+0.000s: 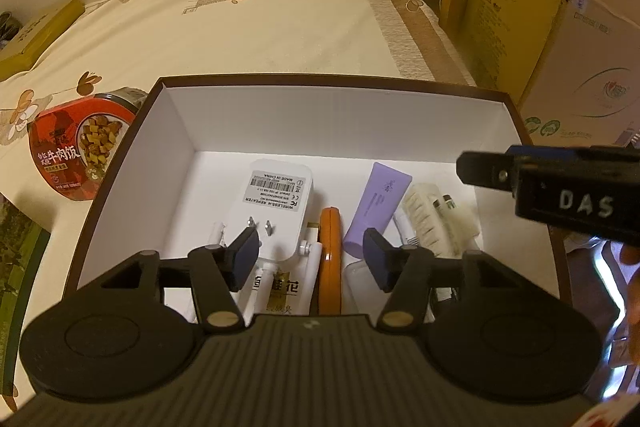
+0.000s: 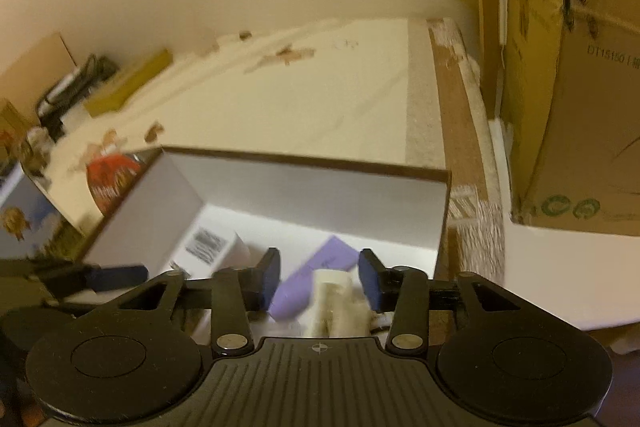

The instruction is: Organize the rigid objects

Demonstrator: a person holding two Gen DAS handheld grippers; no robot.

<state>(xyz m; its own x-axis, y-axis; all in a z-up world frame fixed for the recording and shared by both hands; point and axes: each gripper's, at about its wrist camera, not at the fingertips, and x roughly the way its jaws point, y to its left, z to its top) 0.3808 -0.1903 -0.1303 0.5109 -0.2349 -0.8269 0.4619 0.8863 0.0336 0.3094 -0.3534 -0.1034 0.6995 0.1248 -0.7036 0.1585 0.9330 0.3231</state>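
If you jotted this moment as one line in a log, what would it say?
left gripper: open, empty, over box | right gripper: open, empty, over box | in box: white repeater, purple tube, orange item

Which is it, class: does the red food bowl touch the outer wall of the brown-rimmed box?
Cannot tell. In the left wrist view the red food bowl sits right beside the box, but the box rim hides where they would meet; the right wrist view is blurred.

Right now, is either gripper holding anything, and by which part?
Nothing. The left gripper and right gripper are both open and empty above the box.
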